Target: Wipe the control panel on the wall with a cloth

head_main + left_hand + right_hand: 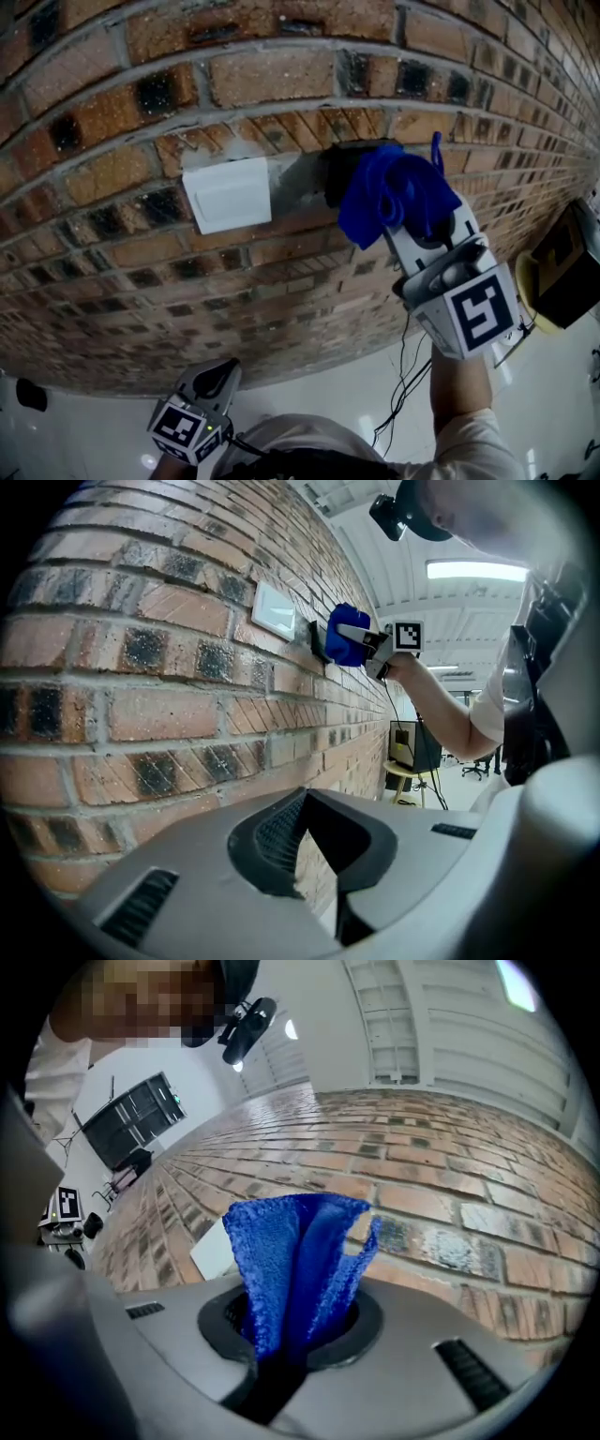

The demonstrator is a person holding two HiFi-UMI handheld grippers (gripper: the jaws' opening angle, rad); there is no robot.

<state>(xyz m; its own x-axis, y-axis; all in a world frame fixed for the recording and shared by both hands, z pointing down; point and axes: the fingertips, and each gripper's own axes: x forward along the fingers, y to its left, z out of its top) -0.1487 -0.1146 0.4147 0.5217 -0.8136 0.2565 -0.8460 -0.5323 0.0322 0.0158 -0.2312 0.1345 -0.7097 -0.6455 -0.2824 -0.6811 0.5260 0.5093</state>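
Brick wall: right gripper clamps cloth ahead of it, mostly hiding dark panel, probably touching; left gripper closed, empty, low.

The brick wall fills my frame. Centre-left on it I see the wall plate. Just right of that is the control panel — the cloth lies against it, with the right gripper below-right. The left gripper is at bottom left.
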